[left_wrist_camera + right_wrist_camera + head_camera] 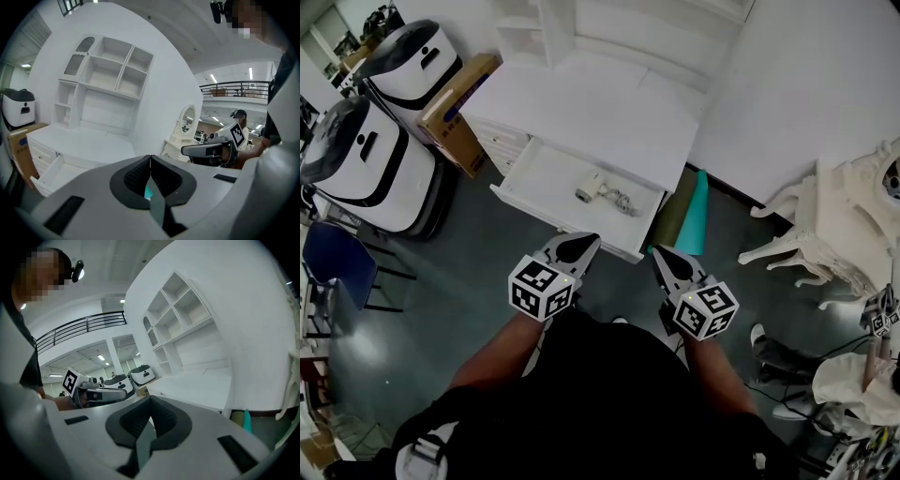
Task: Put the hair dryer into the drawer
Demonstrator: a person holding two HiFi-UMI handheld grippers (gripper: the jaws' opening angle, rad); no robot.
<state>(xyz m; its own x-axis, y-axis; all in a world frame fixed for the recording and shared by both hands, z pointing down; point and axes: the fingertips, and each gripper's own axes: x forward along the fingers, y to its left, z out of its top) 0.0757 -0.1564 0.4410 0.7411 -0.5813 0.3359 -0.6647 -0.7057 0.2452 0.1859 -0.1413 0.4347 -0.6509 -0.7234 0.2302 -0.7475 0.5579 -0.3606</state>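
Head view: the hair dryer (592, 187) is seen lying inside the open drawer (546, 172), towards its right half, with its cord (623, 200) bunched just beside it. The left gripper (579, 246) and the right gripper (662, 257) are held just in front of the drawer's front panel. Both are clenched with nothing between the jaws and are kept apart from the dryer. If the drawer is to be pushed shut, the cord could be pinched should it be jolted over the rim. The drawer could also be skewed by an off-centre push from one closed tip.
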